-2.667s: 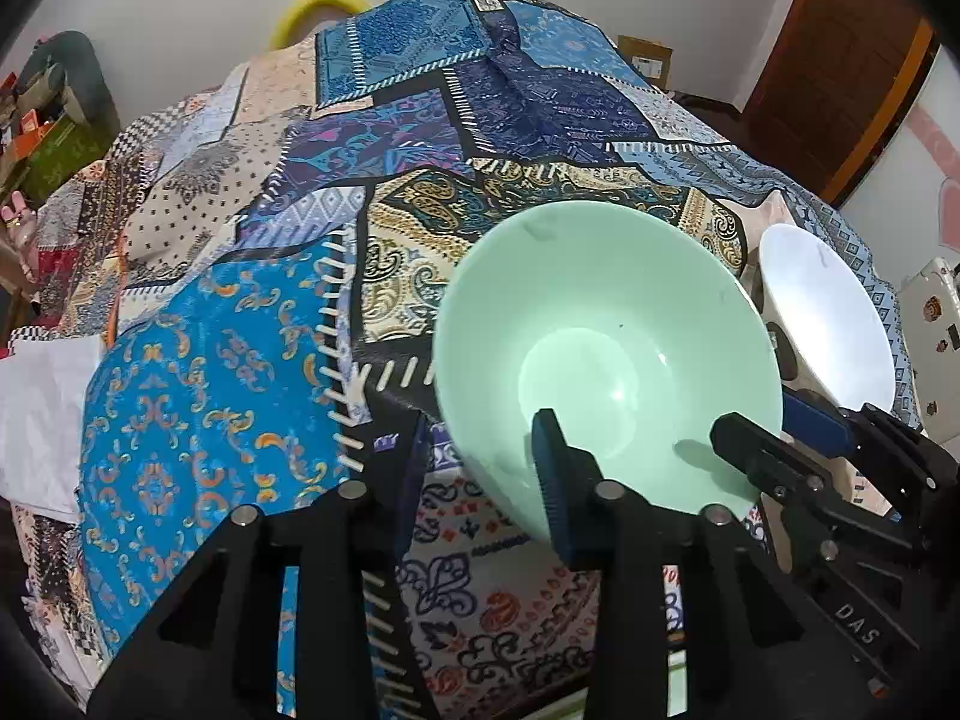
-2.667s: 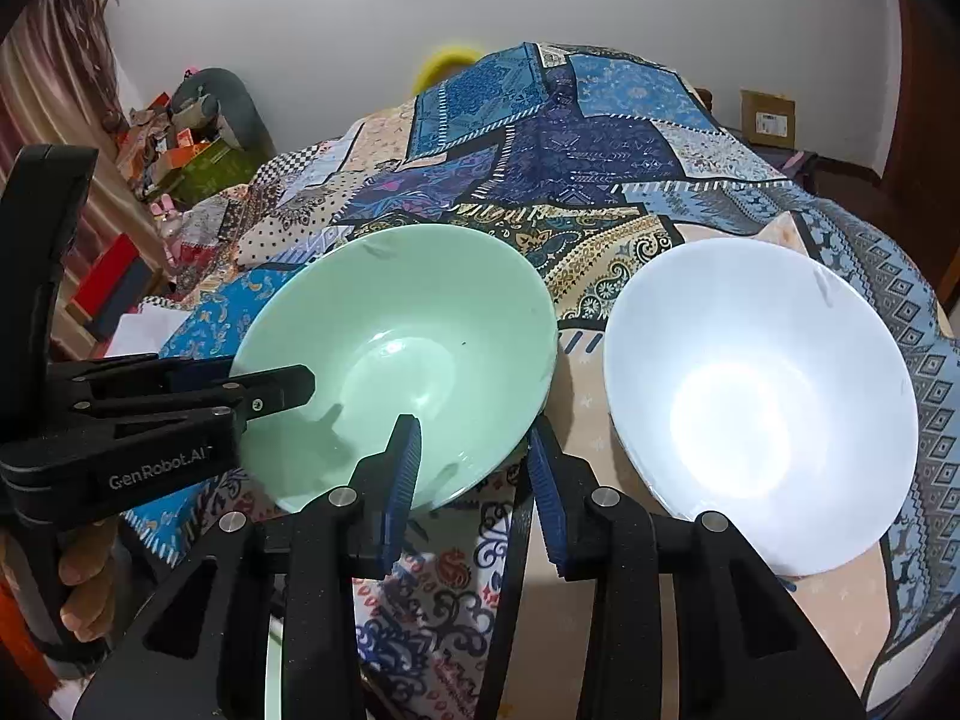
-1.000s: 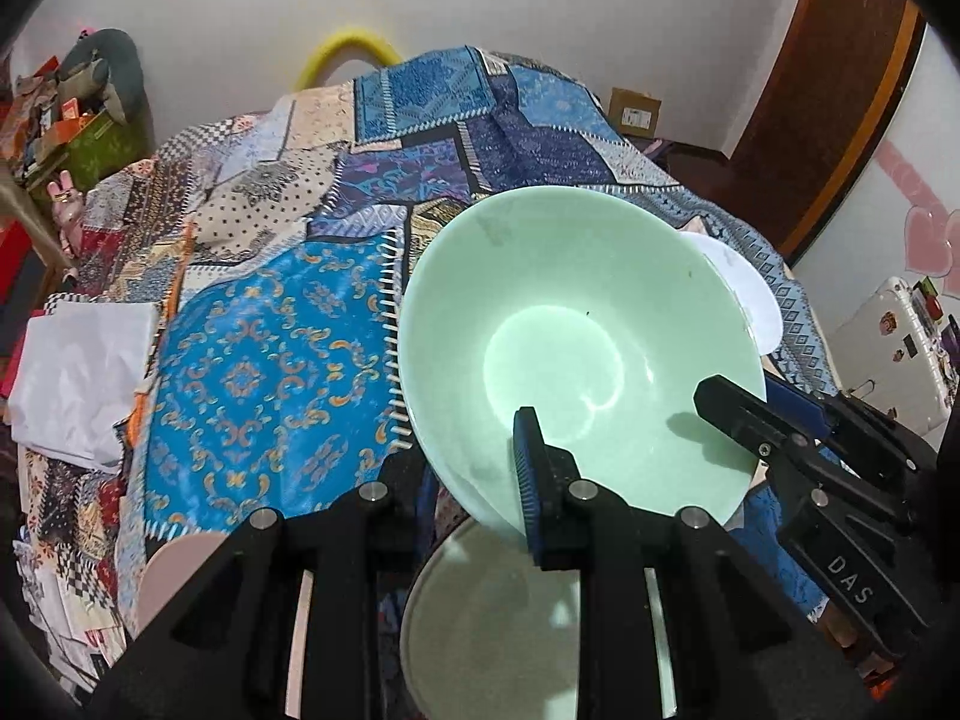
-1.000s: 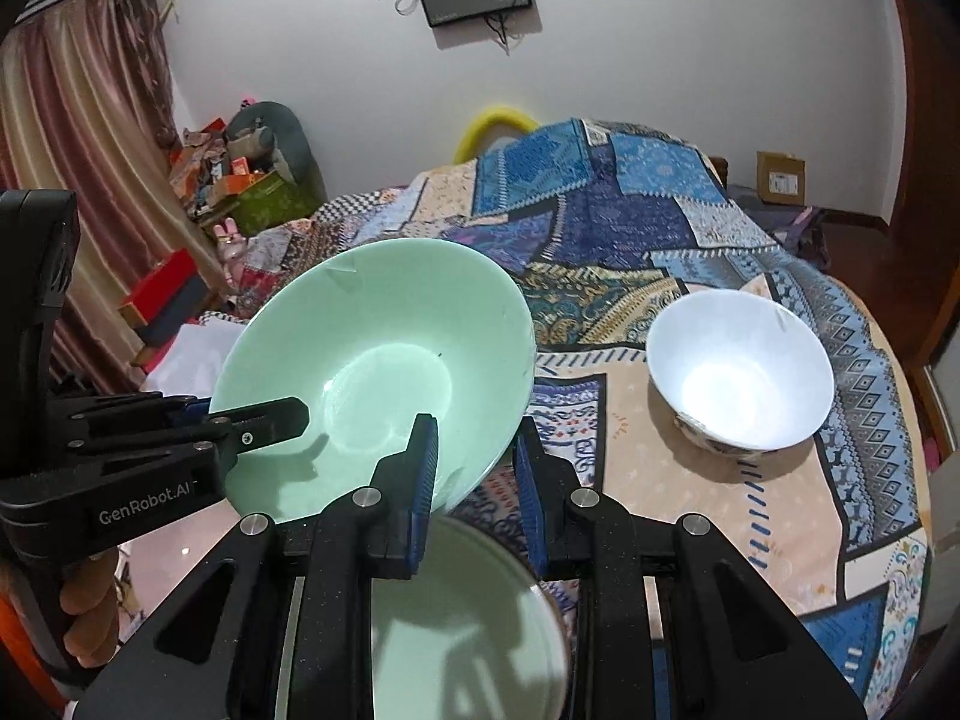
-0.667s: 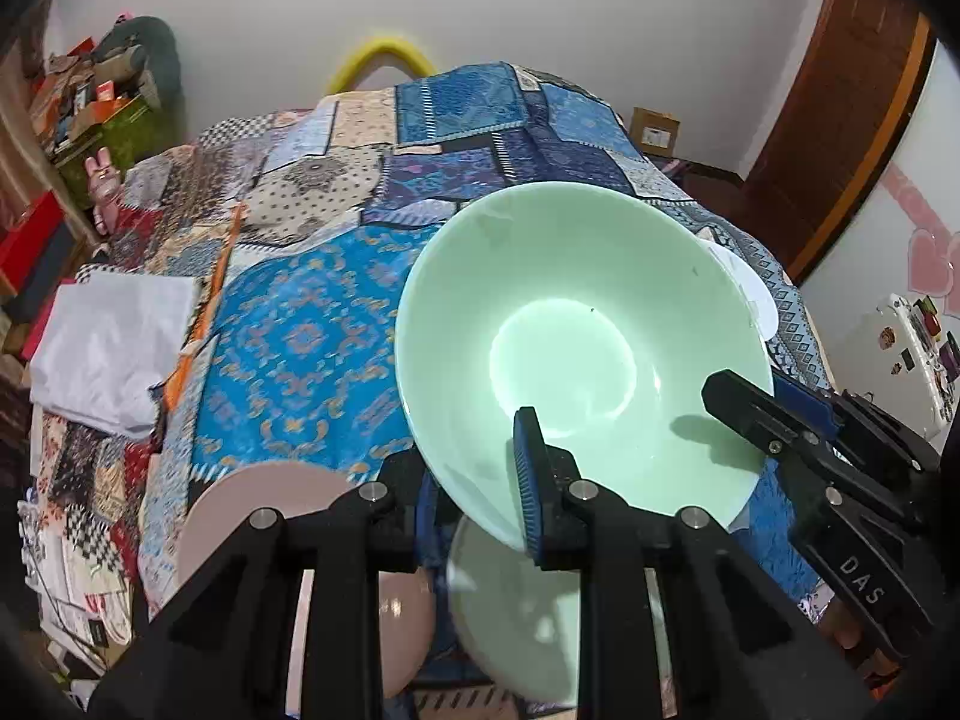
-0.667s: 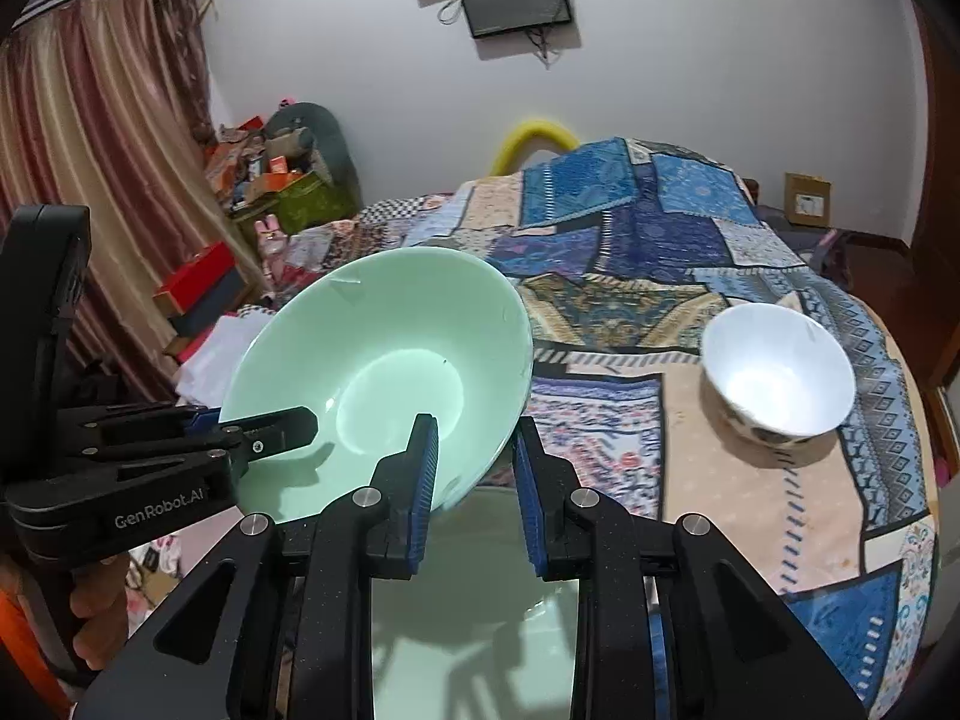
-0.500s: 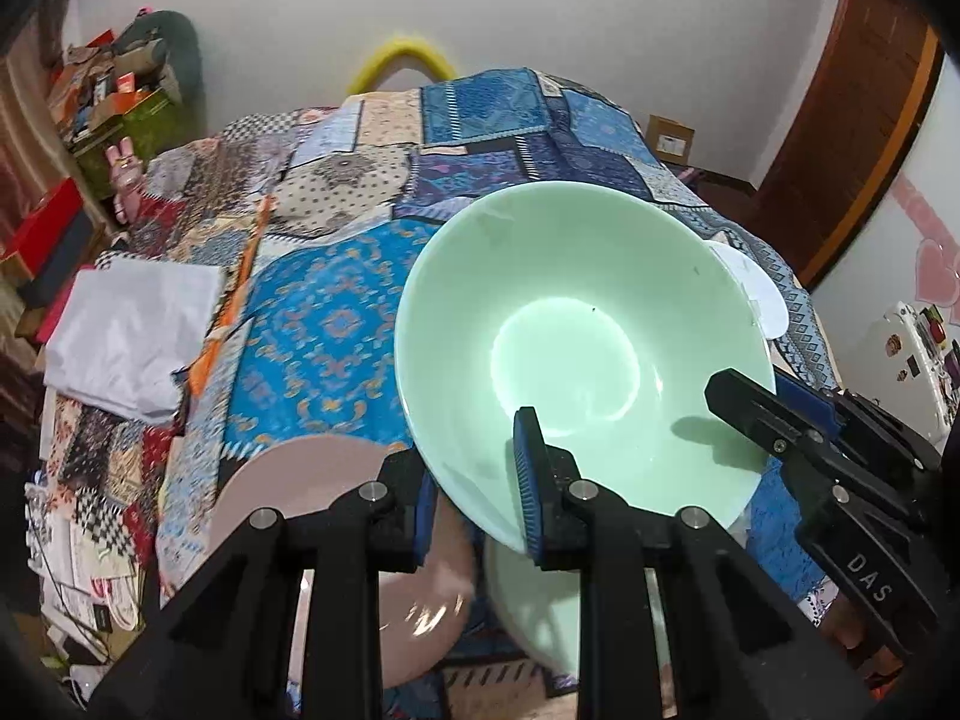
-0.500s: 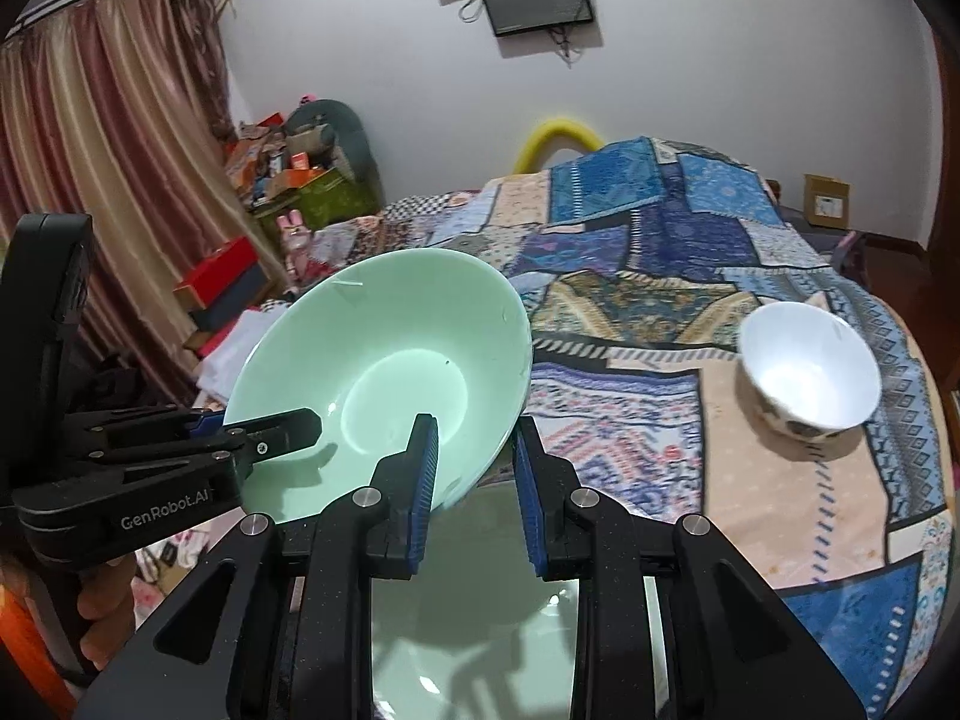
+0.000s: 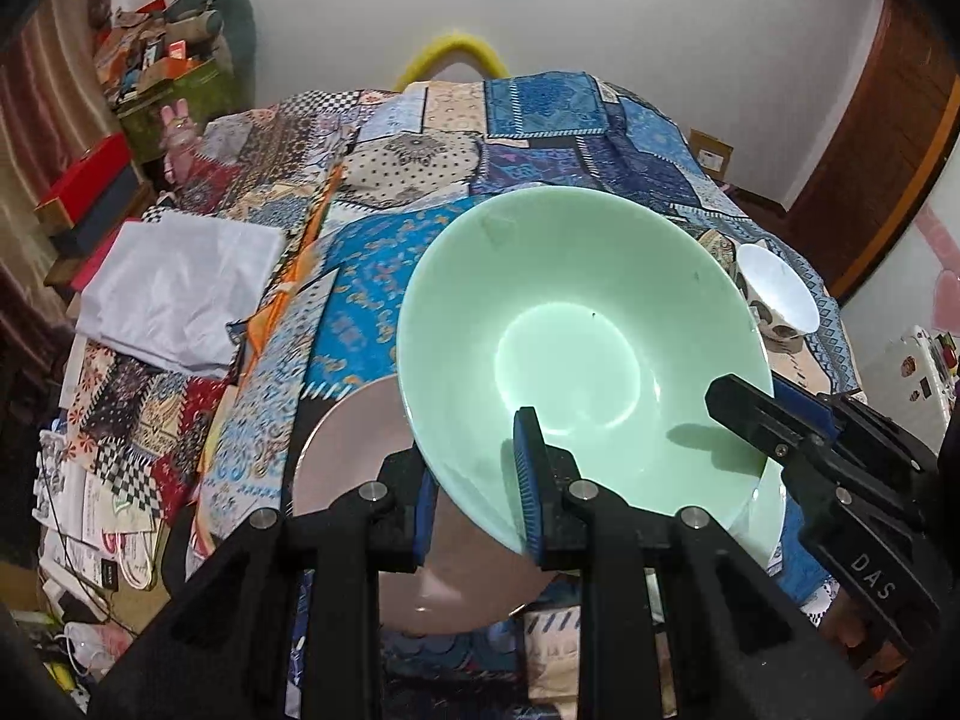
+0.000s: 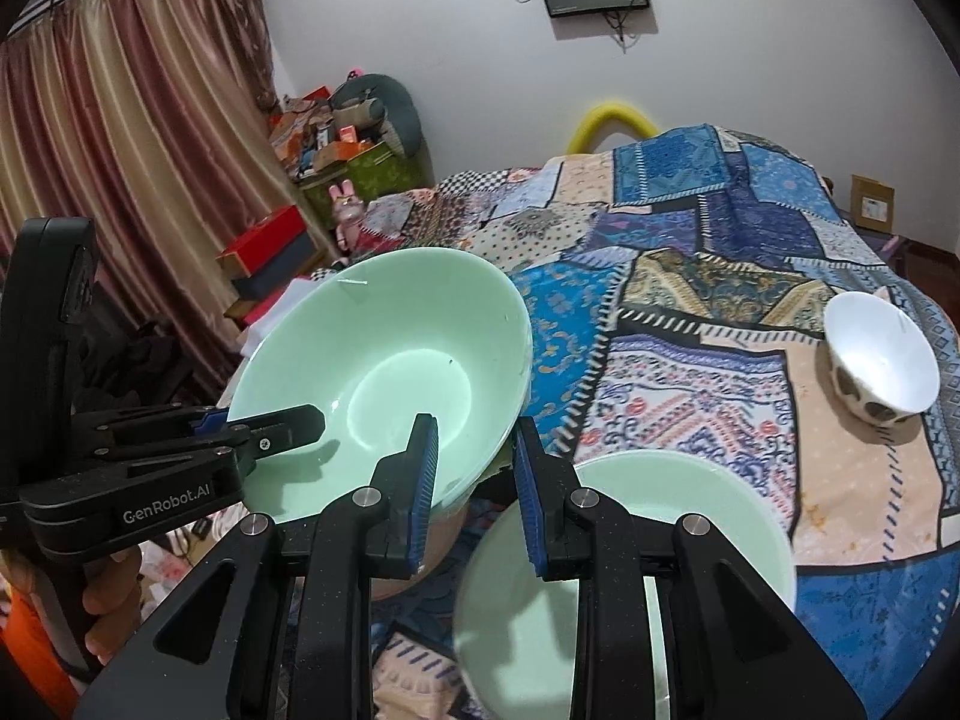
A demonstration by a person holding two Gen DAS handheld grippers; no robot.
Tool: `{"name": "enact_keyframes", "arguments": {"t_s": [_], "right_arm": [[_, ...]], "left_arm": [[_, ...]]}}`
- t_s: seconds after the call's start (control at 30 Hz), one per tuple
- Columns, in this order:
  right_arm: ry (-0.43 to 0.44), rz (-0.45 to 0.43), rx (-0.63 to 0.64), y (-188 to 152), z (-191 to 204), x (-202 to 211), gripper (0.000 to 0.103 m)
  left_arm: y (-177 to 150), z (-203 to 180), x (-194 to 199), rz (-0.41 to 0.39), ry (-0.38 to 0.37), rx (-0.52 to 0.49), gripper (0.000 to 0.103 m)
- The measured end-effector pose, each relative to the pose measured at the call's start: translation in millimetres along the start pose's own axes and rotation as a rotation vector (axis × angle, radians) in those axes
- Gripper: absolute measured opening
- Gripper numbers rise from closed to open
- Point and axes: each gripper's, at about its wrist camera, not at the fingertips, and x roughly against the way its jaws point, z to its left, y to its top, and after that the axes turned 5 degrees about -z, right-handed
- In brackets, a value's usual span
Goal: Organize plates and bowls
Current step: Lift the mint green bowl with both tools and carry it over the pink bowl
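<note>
A mint-green bowl (image 9: 576,348) is held tilted in the air above the near edge of the bed (image 10: 708,276), its opening turned toward both cameras. Its near rim is pinched between the blue pads of the left claw (image 9: 477,495), one pad inside the bowl and one against the outer wall. Another part of the rim is clamped in the same way by the right claw (image 10: 471,468), which is narrowed onto the wall. Below the lifted bowl, a pink plate (image 9: 354,468) is seen lying on the patchwork quilt (image 9: 372,276), and just beside the plate a second pale green dish (image 10: 624,540) rests near the edge. A small white bowl (image 10: 879,357) with dark spots on its outside is set well apart, on the far right of the quilt. A folded white cloth (image 9: 180,294) is laid at the left side of the bed.
</note>
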Motion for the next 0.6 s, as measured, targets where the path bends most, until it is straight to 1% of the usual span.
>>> {"name": "enact_keyframes", "arguments": {"t_s": [0.27,0.6], "right_arm": [[0.023,0.045,0.019,-14,24,-12,0.023],[0.035,0.125,0.028,-34,40,-36,0.023]], "left_arm": [[-18,27,6,0.015,0.027,0.018,0.023],[-43,53,-7,0.075,0.051,0.051,0.023]]}}
